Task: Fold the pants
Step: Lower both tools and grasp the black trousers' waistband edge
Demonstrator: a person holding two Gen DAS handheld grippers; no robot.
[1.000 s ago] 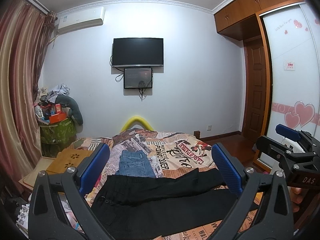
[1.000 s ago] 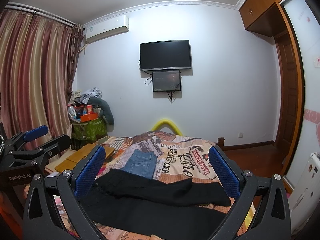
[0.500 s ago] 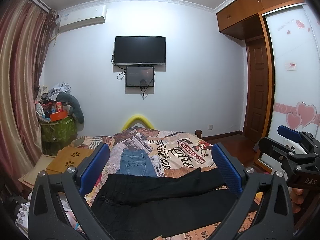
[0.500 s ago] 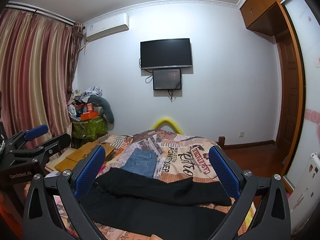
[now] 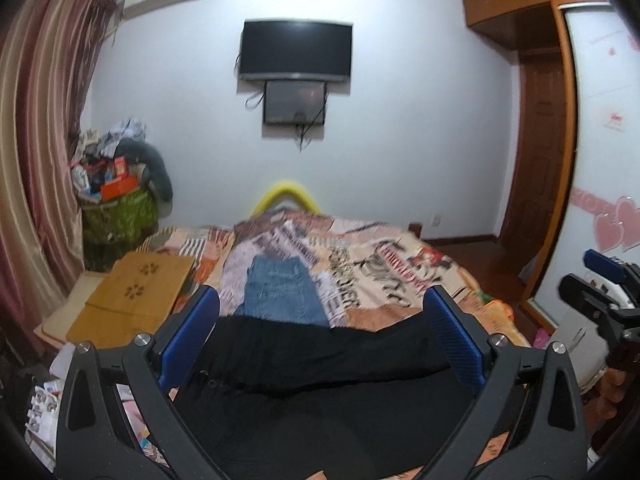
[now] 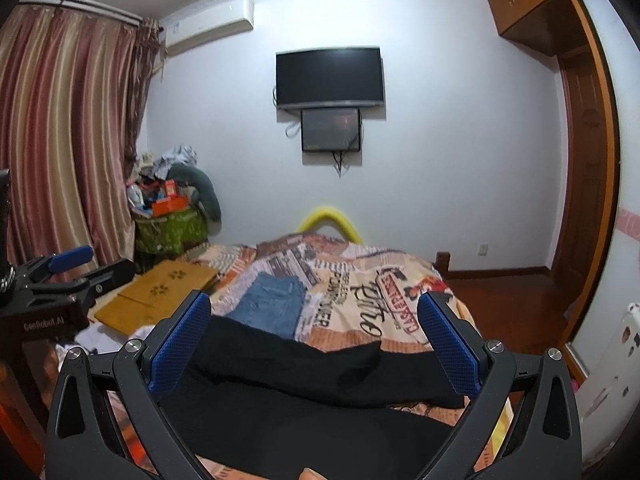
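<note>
Black pants lie spread across the near end of the bed, waistband to the left and the two legs running right, one leg angled over the other. My left gripper hovers above them, open wide with nothing between its blue pads. My right gripper is likewise open and empty above the pants' legs. Each gripper shows at the edge of the other's view: the right gripper at far right, the left gripper at far left.
Folded blue jeans lie just beyond the black pants on the printed bedspread. A wooden lap board rests at the bed's left side, a cluttered green basket behind it. Wardrobe and door stand to the right.
Both grippers have tilted downward and moved closer to the bed, so the pants and bedspread fill more of each view. Both stay open.
</note>
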